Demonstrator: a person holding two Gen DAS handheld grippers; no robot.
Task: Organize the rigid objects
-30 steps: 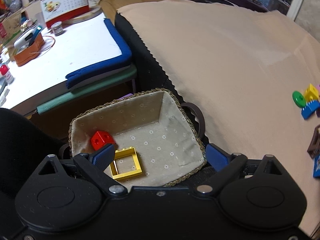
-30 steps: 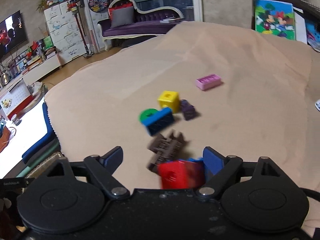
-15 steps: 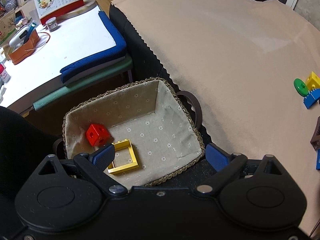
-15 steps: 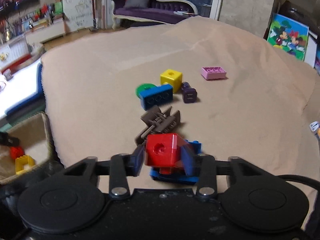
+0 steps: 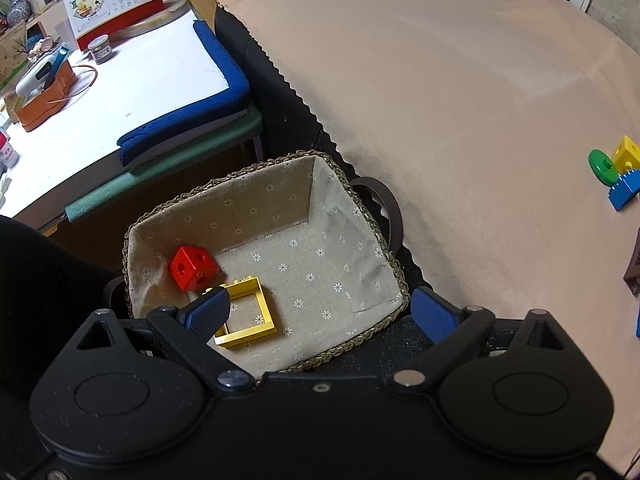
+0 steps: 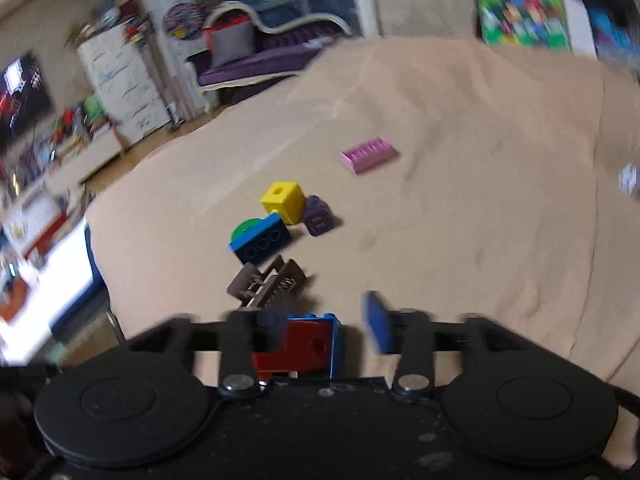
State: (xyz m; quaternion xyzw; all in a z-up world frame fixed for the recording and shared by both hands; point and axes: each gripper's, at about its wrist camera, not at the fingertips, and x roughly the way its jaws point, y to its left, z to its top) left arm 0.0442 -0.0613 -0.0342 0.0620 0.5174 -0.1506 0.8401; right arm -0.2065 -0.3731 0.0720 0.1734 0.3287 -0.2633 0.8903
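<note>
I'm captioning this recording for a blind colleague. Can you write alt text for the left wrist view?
The open left tongs hover over a fabric-lined woven basket holding a red cube and a yellow square frame. The basket sits beside a beige cloth, with more toy blocks at its right edge.

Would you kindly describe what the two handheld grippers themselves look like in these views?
Both are matte black. The left gripper has two round discs on its body, silver pivot screws, angled black linkage arms with triangular cut-outs, and blue fingers with ribbed pads. The right gripper, blurred, shows the same build, with blue fingers too.
</note>
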